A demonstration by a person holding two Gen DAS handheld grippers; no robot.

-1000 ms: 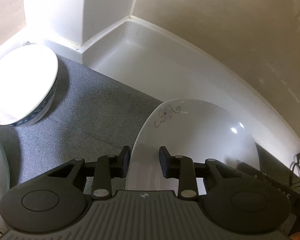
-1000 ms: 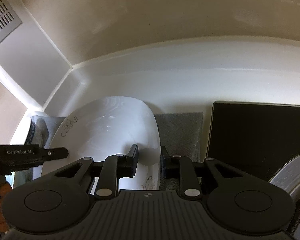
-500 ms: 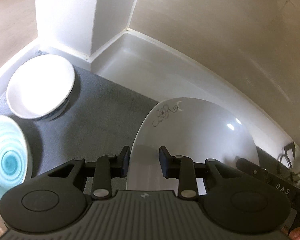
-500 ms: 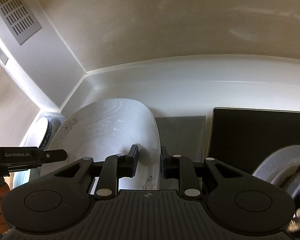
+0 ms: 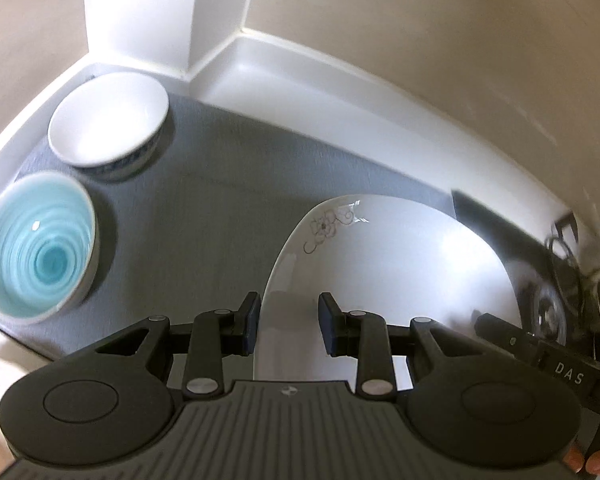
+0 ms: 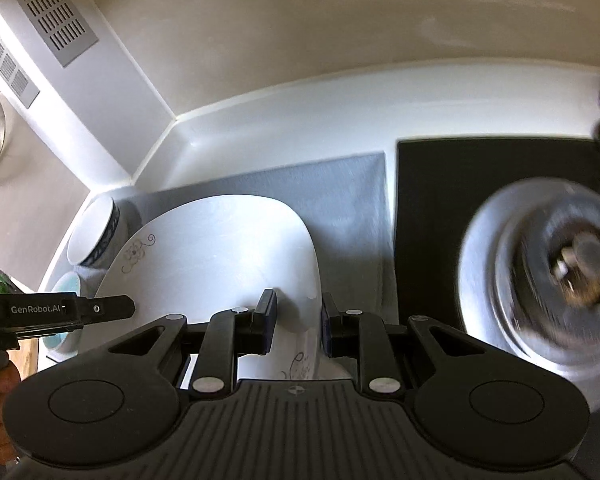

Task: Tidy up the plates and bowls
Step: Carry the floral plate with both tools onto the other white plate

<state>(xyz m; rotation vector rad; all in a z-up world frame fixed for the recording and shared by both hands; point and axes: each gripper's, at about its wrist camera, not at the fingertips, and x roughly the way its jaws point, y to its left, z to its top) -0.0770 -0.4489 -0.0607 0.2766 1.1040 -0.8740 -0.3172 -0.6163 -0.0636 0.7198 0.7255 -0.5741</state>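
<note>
A white squarish plate (image 5: 388, 264) with a small flower print hangs tilted above the grey mat (image 5: 204, 216), held from two sides. My left gripper (image 5: 288, 322) is shut on its left rim. My right gripper (image 6: 298, 322) is shut on the opposite rim of the plate (image 6: 220, 252). A white bowl with a blue patterned outside (image 5: 108, 120) stands at the mat's far left corner. A teal bowl with ring marks (image 5: 36, 244) stands just in front of it. Both bowls stand apart from the plate.
White counter and beige wall run behind the mat. Right of the mat lies a black hob (image 6: 460, 184) with a blurred metal pot lid (image 6: 540, 264) on it. A grey vent grille (image 6: 48, 4) sits on the left wall. A person's hand shows at each view's lower edge.
Both grippers have drawn back and risen with the plate. The teal bowl has come fully into the left view, and the pot lid into the right view.
</note>
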